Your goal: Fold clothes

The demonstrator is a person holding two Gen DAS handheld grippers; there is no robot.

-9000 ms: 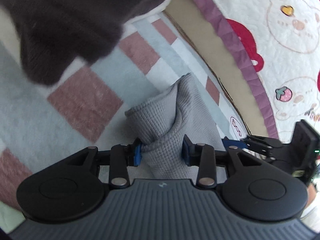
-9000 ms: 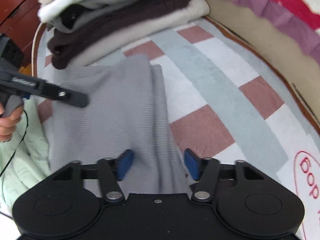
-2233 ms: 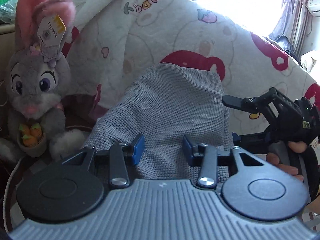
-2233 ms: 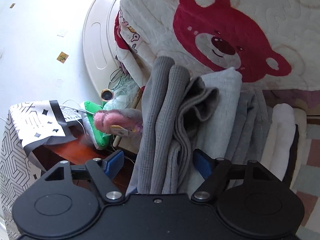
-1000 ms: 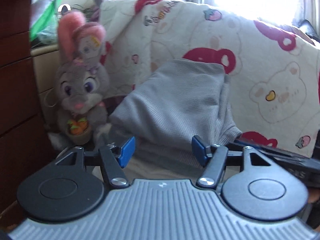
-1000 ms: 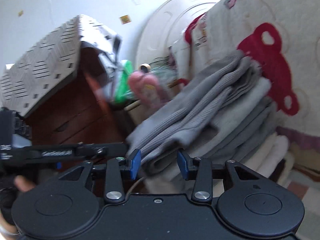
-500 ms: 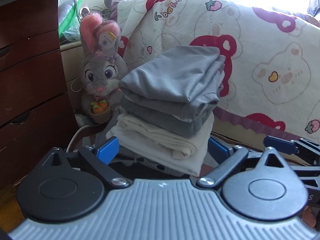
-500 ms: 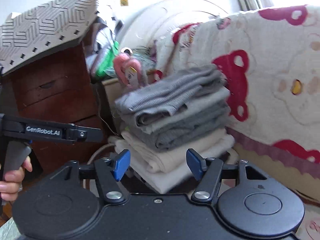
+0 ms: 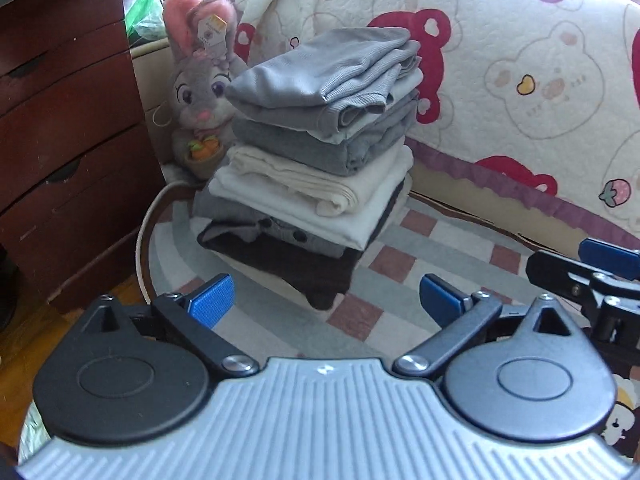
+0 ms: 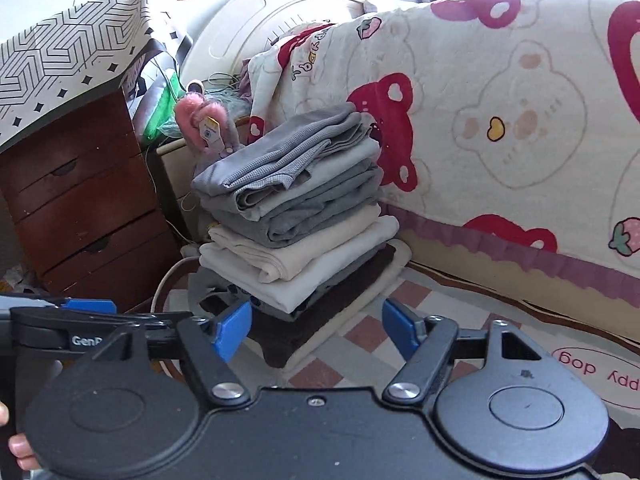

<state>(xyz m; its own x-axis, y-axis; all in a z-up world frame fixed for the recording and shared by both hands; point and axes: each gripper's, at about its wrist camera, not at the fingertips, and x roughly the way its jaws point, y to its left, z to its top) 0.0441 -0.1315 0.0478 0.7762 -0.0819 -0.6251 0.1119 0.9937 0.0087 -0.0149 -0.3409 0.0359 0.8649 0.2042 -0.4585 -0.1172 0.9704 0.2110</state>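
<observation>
Both the left gripper [image 9: 326, 294] and right gripper [image 10: 316, 326] are spread and empty; the folded stack [image 9: 320, 148] (leaning slightly) may topple if bumped.

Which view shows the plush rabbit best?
The left wrist view: the plush rabbit shows its face, ears and carrot beside the clothes stack. The right wrist view catches only its pink ears and tag behind the stack.

A plush rabbit [image 9: 198, 80] with pink ears sat against a dark wooden dresser [image 9: 60, 152]. A bear-print quilt [image 9: 520, 80] hung over the bed's side, above a checked rug [image 9: 404, 280]. A patterned box [image 10: 68, 52] topped the dresser.
</observation>
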